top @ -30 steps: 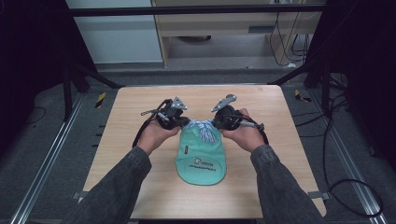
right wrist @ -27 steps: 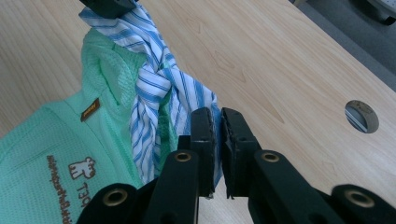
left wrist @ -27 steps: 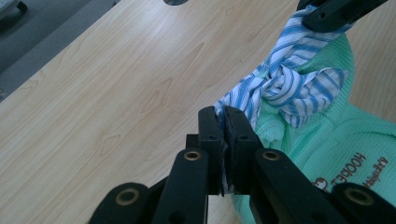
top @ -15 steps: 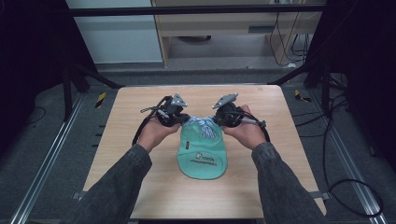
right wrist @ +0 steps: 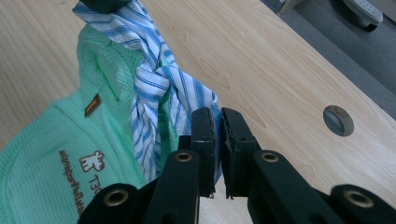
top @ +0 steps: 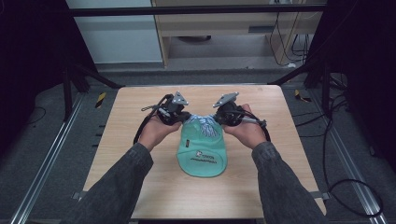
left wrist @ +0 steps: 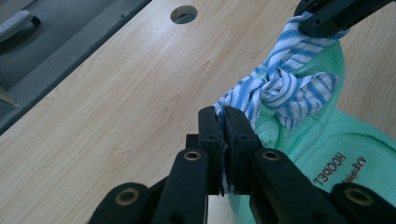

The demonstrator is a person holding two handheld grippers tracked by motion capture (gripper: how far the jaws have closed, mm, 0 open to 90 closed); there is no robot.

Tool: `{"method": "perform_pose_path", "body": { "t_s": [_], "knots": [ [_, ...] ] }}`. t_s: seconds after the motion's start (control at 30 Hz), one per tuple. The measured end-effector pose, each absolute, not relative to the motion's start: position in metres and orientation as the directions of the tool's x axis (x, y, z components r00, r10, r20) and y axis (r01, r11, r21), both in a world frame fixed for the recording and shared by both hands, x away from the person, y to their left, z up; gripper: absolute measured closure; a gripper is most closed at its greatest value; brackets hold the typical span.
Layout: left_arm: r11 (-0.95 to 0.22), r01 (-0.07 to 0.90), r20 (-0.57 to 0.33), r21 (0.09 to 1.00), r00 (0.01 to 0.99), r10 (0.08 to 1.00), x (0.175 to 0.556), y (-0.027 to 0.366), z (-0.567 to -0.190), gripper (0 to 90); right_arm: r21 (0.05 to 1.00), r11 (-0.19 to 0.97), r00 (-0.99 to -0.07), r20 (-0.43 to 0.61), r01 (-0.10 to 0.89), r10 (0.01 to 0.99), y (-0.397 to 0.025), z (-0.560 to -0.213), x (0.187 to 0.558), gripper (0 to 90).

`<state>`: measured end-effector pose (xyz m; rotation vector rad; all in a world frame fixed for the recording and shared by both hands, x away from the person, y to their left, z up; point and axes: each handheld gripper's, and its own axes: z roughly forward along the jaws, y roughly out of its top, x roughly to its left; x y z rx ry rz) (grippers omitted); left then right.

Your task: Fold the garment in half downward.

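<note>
A mint-green bib (top: 201, 154) lies flat near the middle of the wooden table (top: 130, 126), its printed logo facing up and its blue-and-white striped ties (left wrist: 285, 88) knotted together at the far end. The left gripper (left wrist: 223, 122) is clamped on the end of one striped tie — cloth shows pinched between its black jaws. The right gripper (right wrist: 217, 126) is clamped on the other tie end in the same way. In the high view both hands sit close together just beyond the bib's top edge, left hand (top: 156, 130) and right hand (top: 245, 130) — the knot lies between them.
</note>
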<state>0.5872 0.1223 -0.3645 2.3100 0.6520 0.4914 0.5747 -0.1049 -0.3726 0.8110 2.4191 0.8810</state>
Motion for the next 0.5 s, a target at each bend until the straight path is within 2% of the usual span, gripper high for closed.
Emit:
{"method": "perform_pose_path", "body": {
  "t_s": [0.5],
  "knots": [
    [-0.642,0.317,0.183,0.698,0.788,0.588,0.601,0.122,-0.363,86.1,0.68,0.629,-0.724,-0.207,0.377,0.658,-0.1,-0.372,0.591,84.0]
  ]
}}
